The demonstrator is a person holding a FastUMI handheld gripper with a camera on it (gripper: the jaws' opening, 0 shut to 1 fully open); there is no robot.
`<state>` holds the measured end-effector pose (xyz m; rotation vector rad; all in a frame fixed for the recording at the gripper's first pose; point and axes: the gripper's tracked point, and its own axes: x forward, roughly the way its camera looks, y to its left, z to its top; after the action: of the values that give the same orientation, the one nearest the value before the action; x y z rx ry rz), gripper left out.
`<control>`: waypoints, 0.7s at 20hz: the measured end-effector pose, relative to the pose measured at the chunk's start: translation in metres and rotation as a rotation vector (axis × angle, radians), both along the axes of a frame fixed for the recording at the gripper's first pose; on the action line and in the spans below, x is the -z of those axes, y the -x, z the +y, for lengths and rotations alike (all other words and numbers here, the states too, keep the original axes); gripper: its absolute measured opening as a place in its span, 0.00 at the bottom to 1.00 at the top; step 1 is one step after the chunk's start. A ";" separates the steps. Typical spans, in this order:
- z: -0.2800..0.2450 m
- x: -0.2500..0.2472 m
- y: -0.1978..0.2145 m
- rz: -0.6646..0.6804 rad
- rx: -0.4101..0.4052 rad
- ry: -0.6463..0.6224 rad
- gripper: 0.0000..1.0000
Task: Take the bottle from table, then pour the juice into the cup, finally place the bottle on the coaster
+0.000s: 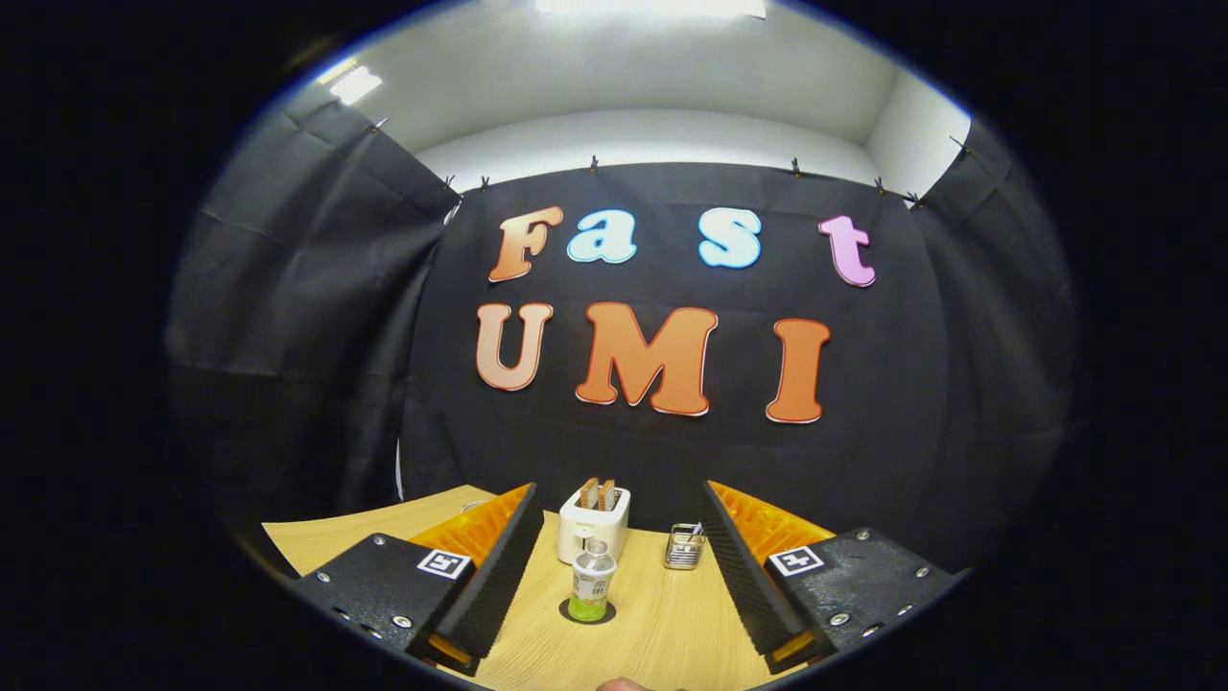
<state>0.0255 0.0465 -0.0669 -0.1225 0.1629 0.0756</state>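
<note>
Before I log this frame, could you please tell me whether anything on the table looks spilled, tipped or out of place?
Nothing looks spilled or tipped. The bottle stands upright on a dark coaster, though the task ends there. The claw is open, bottle between its fingers, untouched.

We see a bright ceiling panel blown out to glare far above the toaster; below it the table is evenly lit, shadows soft; focus sharp around it, fisheye bending the cloth wall off to its sides
</note>
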 end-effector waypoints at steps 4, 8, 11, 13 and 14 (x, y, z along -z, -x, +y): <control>-0.016 -0.036 0.031 -0.035 0.026 -0.024 0.97; -0.045 -0.071 0.046 -0.106 0.075 -0.023 0.98; -0.061 -0.084 0.056 -0.128 0.130 -0.032 0.98; -0.062 -0.090 0.062 -0.130 0.121 -0.071 0.98; -0.064 -0.091 0.063 -0.130 0.120 -0.089 0.98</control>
<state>-0.0375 -0.0177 0.0241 -0.0281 0.0369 -0.0451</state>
